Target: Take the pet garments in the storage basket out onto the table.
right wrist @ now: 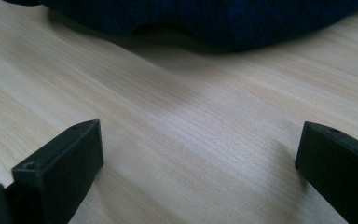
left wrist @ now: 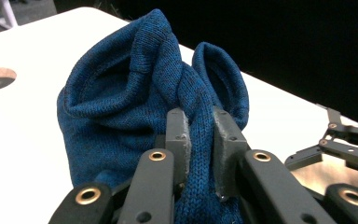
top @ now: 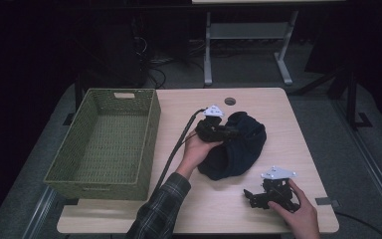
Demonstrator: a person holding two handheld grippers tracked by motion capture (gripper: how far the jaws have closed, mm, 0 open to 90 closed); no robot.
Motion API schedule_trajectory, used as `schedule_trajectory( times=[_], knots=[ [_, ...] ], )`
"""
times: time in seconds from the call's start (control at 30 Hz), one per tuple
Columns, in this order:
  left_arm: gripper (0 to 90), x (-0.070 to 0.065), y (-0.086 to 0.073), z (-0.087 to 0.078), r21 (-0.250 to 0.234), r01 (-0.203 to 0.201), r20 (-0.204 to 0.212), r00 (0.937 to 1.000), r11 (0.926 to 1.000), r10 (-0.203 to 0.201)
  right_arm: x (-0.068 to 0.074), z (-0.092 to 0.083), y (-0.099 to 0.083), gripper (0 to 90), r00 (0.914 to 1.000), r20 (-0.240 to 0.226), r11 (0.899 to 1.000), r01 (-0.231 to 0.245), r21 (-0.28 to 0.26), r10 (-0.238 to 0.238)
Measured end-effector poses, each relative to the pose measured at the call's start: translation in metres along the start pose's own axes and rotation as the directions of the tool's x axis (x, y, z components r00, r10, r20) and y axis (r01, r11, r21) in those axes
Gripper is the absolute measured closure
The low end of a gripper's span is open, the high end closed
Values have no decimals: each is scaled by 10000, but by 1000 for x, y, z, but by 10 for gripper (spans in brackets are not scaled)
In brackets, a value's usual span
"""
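Left gripper (left wrist: pixel 199 140) has its jaws clamped on a fold of the blue knit garment (top: pixel 238 147) mid-worktop, basket (top: pixel 104 144) off at nine o'clock, while right gripper (top: pixel 258 196), jaws apart, waits at five o'clock.

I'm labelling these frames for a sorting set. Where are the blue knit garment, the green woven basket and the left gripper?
blue knit garment (left wrist: pixel 121 116), left gripper view, on its bunched folds.
green woven basket (top: pixel 151 130), high view, on its right wall.
left gripper (left wrist: pixel 200 135), left gripper view, on the pinched fold between its jaws.
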State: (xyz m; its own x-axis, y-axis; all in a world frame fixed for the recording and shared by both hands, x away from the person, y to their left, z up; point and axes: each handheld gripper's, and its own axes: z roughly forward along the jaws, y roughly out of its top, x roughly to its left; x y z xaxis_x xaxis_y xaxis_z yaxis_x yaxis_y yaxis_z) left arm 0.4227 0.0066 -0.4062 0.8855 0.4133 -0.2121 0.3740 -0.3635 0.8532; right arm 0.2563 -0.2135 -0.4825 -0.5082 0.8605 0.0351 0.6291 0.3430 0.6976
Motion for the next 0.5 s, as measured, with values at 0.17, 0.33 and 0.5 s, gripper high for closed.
schedule_trajectory(
  times=[0.17, 0.33, 0.5],
  knots=[
    [725, 2, -1, 5, 255, 8, -74, 10000, 9997, -6, 0, 0, 0, 5, 10000, 19, 10000, 63, -21, -63],
    [650, 1, 0, 5, 504, -148, -225, 9996, 9986, 160, 0, 0, 0, 5, 10000, 18, 10000, 64, -19, -63],
    [482, 2, 1, 5, 452, -143, -313, 9994, 9989, 157, 0, 0, 0, 5, 10000, 20, 10000, 60, -18, -60]
  ],
)
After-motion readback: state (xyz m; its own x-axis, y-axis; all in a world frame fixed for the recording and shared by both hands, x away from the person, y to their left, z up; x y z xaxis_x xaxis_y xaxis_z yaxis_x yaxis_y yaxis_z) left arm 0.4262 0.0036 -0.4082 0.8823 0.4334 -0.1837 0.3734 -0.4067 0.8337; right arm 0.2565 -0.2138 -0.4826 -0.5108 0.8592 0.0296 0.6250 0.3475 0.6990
